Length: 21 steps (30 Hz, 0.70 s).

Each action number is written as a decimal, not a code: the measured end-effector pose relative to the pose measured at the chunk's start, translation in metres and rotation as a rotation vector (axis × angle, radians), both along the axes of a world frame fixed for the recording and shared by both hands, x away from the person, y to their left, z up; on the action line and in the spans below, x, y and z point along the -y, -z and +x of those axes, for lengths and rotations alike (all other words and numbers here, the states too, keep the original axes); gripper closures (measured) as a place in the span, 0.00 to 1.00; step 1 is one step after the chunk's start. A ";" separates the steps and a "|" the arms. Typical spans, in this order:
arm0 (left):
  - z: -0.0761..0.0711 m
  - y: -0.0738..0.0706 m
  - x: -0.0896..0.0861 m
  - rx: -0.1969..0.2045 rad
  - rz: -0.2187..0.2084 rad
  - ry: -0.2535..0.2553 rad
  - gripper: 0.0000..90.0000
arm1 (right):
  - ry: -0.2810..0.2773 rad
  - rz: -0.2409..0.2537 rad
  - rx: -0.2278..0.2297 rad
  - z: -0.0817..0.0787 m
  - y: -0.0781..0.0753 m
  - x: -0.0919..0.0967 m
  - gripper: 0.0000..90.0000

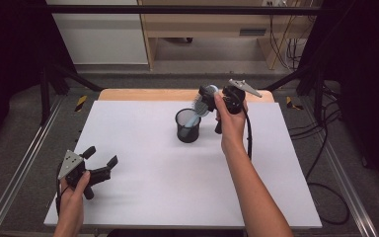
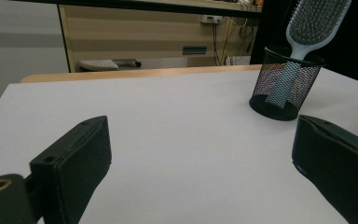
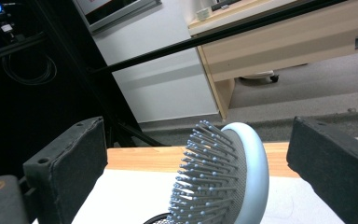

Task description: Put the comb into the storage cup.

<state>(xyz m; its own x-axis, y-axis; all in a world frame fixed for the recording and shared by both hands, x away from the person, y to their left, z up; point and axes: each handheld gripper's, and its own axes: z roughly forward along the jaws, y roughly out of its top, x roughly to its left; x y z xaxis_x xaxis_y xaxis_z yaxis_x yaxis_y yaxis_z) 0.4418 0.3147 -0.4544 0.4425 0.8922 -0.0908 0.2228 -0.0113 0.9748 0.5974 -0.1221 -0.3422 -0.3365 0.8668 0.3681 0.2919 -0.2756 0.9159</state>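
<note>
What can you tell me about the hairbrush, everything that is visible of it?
The hairbrush is pale blue and looks like plastic, with a paddle head full of thin bristles with blue tips. Its handle stands inside the black mesh cup, head up and leaning against the rim. The right gripper has its jaws open on both sides of the head, not touching it.

A pale blue hairbrush (image 2: 316, 24) with blue-tipped bristles stands in a black mesh cup (image 2: 283, 88). The worktop (image 1: 143, 163) is white, wood-edged at twelve o'clock. Both tools' jaws are black.
</note>
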 end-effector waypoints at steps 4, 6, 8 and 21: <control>0.000 0.000 -0.001 0.001 0.000 -0.003 0.05 | 0.006 -0.010 -0.005 0.001 0.000 0.001 0.07; 0.000 0.000 -0.001 0.000 0.001 -0.006 0.05 | 0.008 -0.004 -0.005 0.001 0.001 0.002 0.07; 0.000 0.000 -0.001 0.001 0.000 -0.006 0.05 | 0.007 -0.010 -0.004 0.002 0.001 0.003 0.07; 0.000 -0.001 -0.003 0.005 0.000 -0.007 0.05 | 0.011 -0.134 0.044 -0.006 -0.009 0.005 0.07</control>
